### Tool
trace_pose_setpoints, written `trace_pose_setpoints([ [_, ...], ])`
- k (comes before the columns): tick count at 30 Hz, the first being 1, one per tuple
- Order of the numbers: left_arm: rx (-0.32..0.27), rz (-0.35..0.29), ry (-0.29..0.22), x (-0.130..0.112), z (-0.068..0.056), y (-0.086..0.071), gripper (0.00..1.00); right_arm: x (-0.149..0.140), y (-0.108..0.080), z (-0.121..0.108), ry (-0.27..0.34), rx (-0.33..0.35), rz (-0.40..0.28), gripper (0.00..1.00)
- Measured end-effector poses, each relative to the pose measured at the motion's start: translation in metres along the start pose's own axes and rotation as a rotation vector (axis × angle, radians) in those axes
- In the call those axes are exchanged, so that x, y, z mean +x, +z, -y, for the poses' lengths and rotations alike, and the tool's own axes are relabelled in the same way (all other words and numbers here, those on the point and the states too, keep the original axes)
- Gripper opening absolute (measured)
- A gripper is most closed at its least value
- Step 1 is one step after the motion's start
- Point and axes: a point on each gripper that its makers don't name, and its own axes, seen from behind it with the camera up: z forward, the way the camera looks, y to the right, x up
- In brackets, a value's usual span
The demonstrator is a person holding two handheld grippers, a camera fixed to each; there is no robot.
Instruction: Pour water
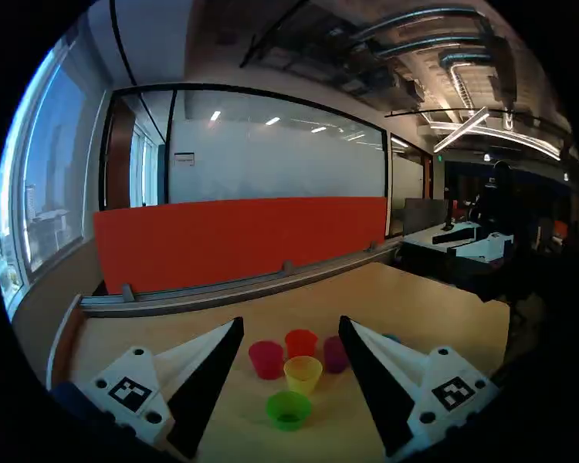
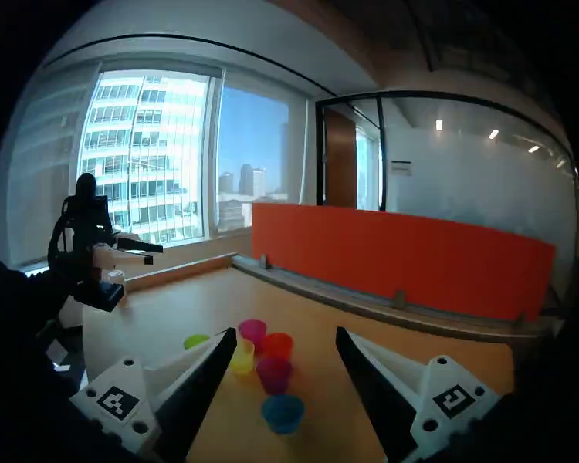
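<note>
the left gripper (image 1: 289, 320) and right gripper (image 2: 286, 332) both hang spread and empty above the pale wooden table (image 1: 413, 301). six small coloured plastic cups (image 1: 303, 374) cluster on it, well clear of its far edge by the orange divider panel (image 1: 235, 239).

In the left gripper view, the blue cup (image 1: 392, 337) is almost wholly hidden behind one finger of my left gripper (image 1: 290, 319). That finger also covers the purple cup's (image 1: 334, 355) far edge. In the right gripper view, a finger of my right gripper (image 2: 286, 331) hides most of the green cup (image 2: 194, 339) and part of the yellow cup (image 2: 244, 357). I cannot tell what any cup holds.
</note>
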Motion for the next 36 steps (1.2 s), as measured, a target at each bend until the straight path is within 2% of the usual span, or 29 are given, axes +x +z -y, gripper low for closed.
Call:
trace_pose_setpoints([
  [9,-0.027,0.051,0.041,-0.02,-0.003,0.003,0.91,-0.015,0.002,0.005,-0.019,0.027,0.053,1.0],
  [24,-0.056,0.139,0.071,-0.067,-0.006,0.013,0.92,-0.06,0.012,0.005,-0.011,0.053,0.143,1.0],
  [36,-0.069,0.204,0.078,-0.104,-0.008,0.022,0.92,-0.093,0.02,0.004,-0.004,0.064,0.187,1.0],
])
